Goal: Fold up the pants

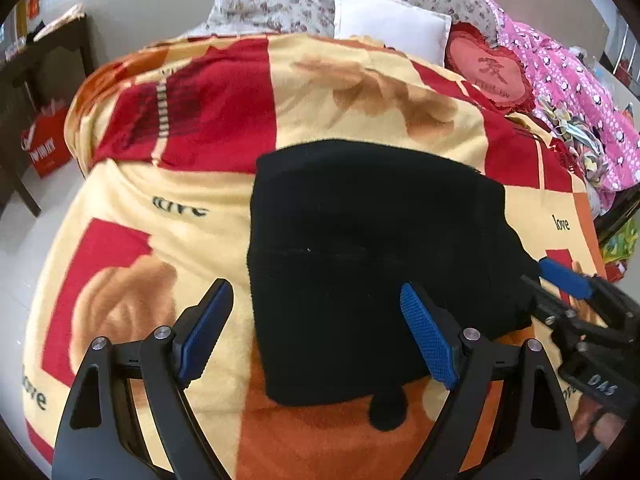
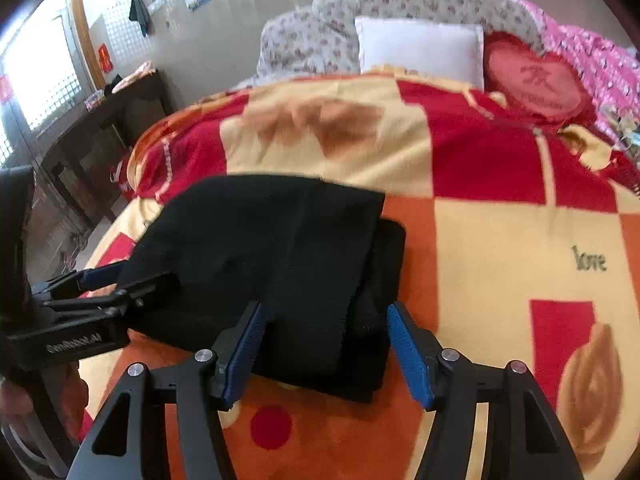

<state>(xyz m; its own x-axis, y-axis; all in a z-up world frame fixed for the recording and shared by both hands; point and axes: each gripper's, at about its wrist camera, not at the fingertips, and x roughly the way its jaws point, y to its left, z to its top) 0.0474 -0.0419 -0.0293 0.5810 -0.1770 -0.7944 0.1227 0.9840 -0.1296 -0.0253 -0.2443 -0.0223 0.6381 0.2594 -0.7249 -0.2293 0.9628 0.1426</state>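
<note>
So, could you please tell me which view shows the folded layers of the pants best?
The right wrist view: the pants lie nearly whole, with the top layer stepped back from the lower one along the right edge. In the left wrist view the pants read as one dark mass, layers barely distinguishable.

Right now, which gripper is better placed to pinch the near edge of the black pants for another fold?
Probably the right gripper: its open fingers straddle the near edge of the folded pants. The left gripper is also open, but spans the pants' left edge, one finger over the blanket.
</note>
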